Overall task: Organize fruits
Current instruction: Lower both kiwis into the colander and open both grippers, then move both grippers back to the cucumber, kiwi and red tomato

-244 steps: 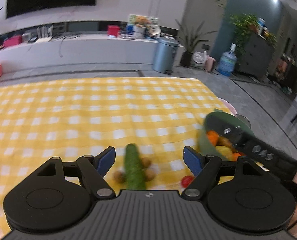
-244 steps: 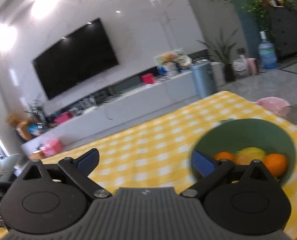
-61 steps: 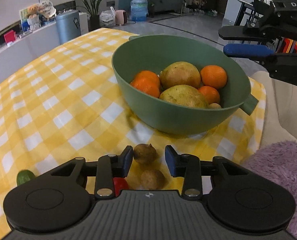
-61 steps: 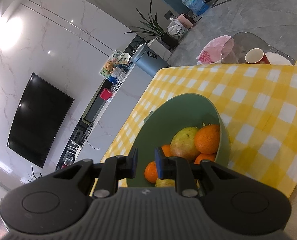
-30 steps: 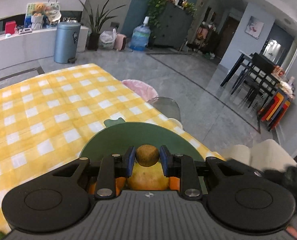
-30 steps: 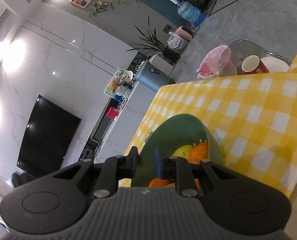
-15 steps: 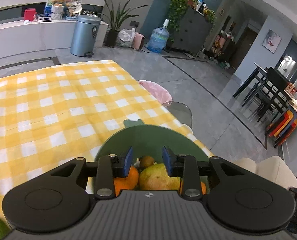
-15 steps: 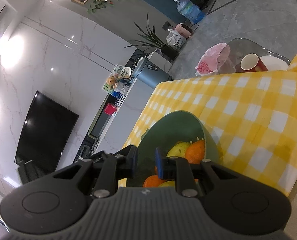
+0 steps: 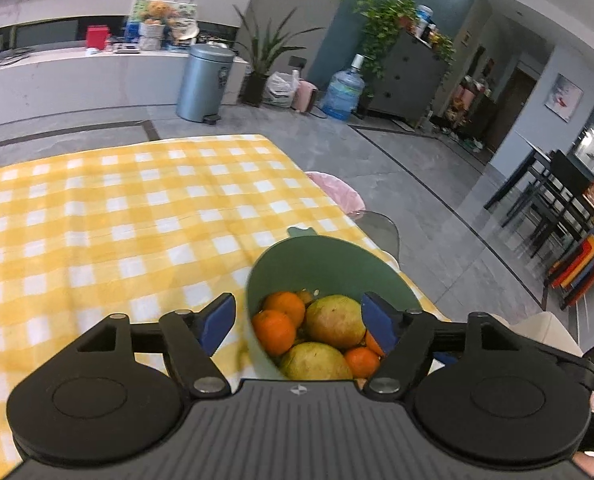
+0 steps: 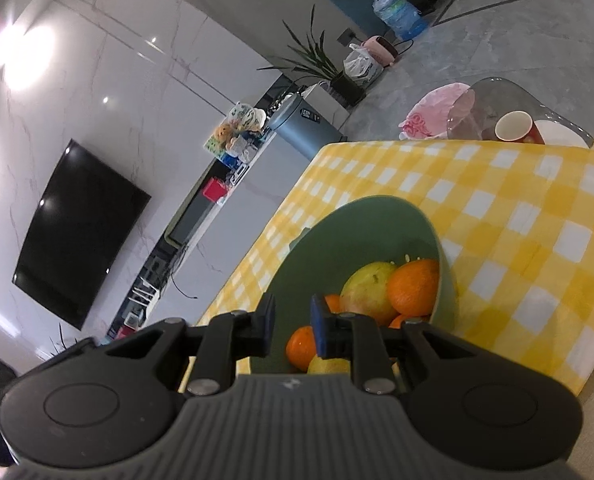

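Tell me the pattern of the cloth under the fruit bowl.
Yellow and white checks on the cloth beneath the green bowl; clearest in the left wrist view.

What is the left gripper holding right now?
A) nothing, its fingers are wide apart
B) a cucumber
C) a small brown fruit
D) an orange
A. In the left wrist view the left gripper has its blue fingers spread wide with nothing between them, above the green bowl of oranges and pears.
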{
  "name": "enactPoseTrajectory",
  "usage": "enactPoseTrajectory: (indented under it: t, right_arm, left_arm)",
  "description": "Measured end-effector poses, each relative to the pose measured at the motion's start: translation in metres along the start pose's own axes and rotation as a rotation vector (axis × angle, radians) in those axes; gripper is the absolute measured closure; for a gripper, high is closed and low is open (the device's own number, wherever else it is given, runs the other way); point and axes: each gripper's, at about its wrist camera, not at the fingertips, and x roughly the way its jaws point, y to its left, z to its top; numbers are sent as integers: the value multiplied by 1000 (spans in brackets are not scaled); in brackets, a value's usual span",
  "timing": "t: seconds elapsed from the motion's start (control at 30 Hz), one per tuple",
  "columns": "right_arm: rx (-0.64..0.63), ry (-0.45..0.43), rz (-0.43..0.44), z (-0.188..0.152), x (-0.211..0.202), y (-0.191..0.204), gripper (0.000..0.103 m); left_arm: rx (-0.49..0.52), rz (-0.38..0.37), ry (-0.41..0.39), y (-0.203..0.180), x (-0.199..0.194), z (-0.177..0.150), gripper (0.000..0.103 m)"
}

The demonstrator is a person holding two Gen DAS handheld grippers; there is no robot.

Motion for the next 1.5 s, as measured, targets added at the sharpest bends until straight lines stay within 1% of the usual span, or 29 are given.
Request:
enactPoseTrajectory:
  t: [0.03,0.07,0.1,0.17,0.23,0.3,0.4,0.47,0.5,0.53,0.67,0.73,0.8,0.9,1.03,1.1,1.23,1.37,1.43,1.5]
  right_arm:
    - [-8,-3,-6,0,0,3,80]
    - [-16,-8,-9,-1,-1,5,75]
    - [-25,-13,-8,-1,-2,7,71]
    - [-46,-16,-7,-2,-1,12,68]
    - [-68,-11,-7,-4,1,18,61]
    - [-89,-2,-13,-8,4,26,50]
    - [-126,15,-10,-13,9,39,47]
    - [-161,25,-2,-18,12,48,42]
    - [-192,37,5,-22,15,54,39]
    - [-231,56,12,-27,17,60,38]
    - [-400,150,34,-54,32,91,36]
    - [-443,214,48,-65,41,101,36]
    - [-473,270,47,-78,50,107,36]
    - [-511,321,24,-91,61,111,36]
    - [-525,363,-23,-100,72,106,36]
    - [-524,375,-47,-101,78,103,36]
    - [-518,397,-94,-105,83,98,36]
    - [-501,426,-133,-108,85,93,38]
    - [-499,430,-149,-110,87,92,41]
    - [-489,426,-164,-110,89,91,52]
  left_arm:
    - [-12,9,0,2,-4,-2,18]
    - [-23,19,2,4,-9,-4,18]
    - [-32,29,3,6,-13,-6,18]
    - [-45,48,0,11,-24,-10,18]
    - [-52,67,-8,17,-34,-14,18]
    - [-56,82,-14,22,-43,-19,18]
    - [-72,110,-12,29,-56,-24,18]
    - [-84,132,-12,35,-65,-27,18]
    - [-88,143,-9,38,-68,-29,18]
    - [-91,151,-7,42,-72,-32,18]
    - [-114,191,-31,59,-90,-44,19]
    - [-124,215,-49,68,-95,-51,19]
    - [-156,262,-50,81,-99,-61,19]
    - [-218,311,-42,101,-101,-75,19]
    - [-300,342,-35,129,-103,-91,19]
    - [-321,359,-31,140,-103,-100,19]
    - [-360,353,-9,158,-102,-113,19]
    - [-362,321,2,166,-102,-119,19]
    - [-359,307,8,168,-99,-120,19]
    - [-362,297,12,169,-96,-123,19]
